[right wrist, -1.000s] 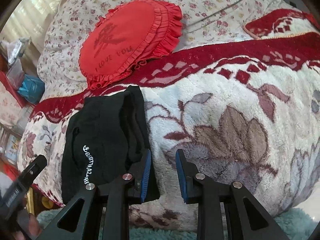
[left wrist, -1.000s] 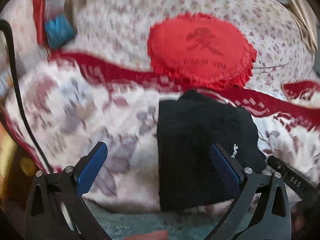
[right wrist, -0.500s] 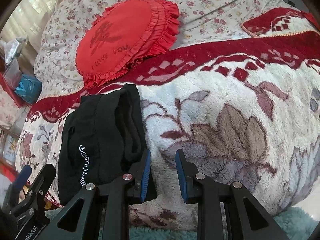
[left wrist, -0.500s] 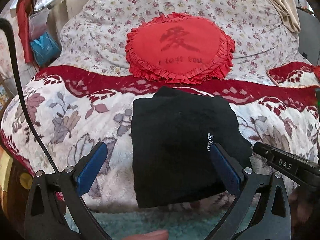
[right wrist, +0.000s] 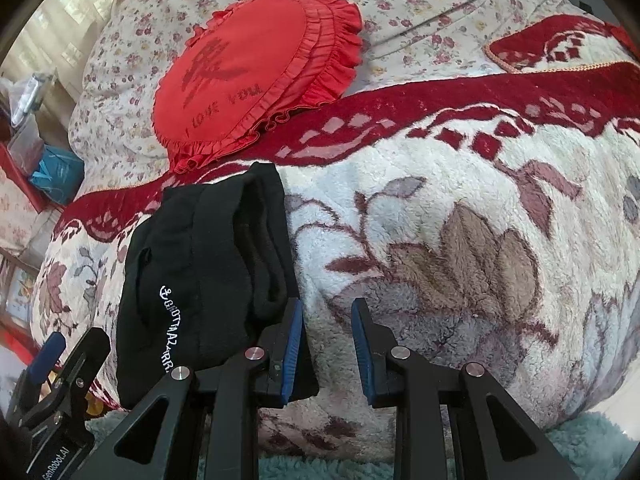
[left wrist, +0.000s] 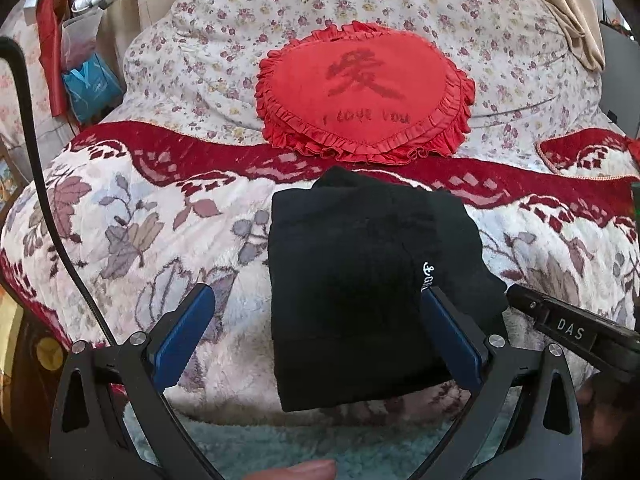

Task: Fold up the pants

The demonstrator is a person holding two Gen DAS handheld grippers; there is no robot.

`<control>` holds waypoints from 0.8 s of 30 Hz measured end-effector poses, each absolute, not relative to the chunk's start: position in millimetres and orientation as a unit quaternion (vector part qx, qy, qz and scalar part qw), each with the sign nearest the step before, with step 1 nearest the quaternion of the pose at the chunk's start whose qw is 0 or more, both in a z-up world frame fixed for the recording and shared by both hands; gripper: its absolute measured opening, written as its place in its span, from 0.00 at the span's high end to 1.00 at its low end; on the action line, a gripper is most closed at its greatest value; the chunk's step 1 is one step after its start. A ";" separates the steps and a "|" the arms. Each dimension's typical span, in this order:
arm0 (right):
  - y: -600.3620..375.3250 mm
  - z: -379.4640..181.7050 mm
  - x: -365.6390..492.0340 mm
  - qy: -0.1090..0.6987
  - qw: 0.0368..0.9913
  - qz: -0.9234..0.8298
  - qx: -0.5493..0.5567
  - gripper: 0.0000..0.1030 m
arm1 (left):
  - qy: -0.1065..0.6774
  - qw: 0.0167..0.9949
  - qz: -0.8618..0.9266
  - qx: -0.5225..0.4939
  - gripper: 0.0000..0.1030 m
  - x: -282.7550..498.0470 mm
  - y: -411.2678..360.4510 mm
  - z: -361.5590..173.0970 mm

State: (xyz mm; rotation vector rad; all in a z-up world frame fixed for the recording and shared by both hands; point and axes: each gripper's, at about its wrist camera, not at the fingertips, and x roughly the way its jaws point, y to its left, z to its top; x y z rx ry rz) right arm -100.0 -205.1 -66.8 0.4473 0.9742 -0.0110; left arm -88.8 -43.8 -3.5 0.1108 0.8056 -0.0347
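A: Left wrist view, left to right. Black cable (left wrist: 36,184) down the left edge; blue bag (left wrist: 90,86) beyond the bed. Left hand-held gripper (left wrist: 316,332) spread wide, blue pads (left wrist: 182,336) well apart, gripping nothing. Black pants (left wrist: 372,288) folded into a compact rectangle on the fleece leaf-patterned blanket (left wrist: 132,240), near its front edge. Only the start of the white lettering (left wrist: 427,276) visible, the rest hidden behind the right pad. Red heart cushion (left wrist: 360,88) beyond the pants, on the floral quilt (left wrist: 208,60). Black finger marked "DAS" of the right hand-held gripper (left wrist: 568,330) at far right, just beside the pants' edge.

B: Right wrist view, left to right. Left hand-held gripper (right wrist: 56,364) at lower left, beside the pants' near corner. Pants (right wrist: 200,280) seen edge-on: stacked fold layers along the right side, not shown in the other view; full white lettering (right wrist: 166,328) legible as a vertical strip. Right hand-held gripper (right wrist: 326,344) parted only narrowly, empty, left pad (right wrist: 292,350) at the pants' right edge; touching or not, cannot tell. Bare blanket (right wrist: 460,248) to the right.
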 end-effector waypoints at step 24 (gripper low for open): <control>-204.0 -68.3 -99.9 0.464 0.863 -0.001 0.201 0.77 | 0.407 0.913 -0.020 0.039 0.01 -82.5 -41.6 -10.5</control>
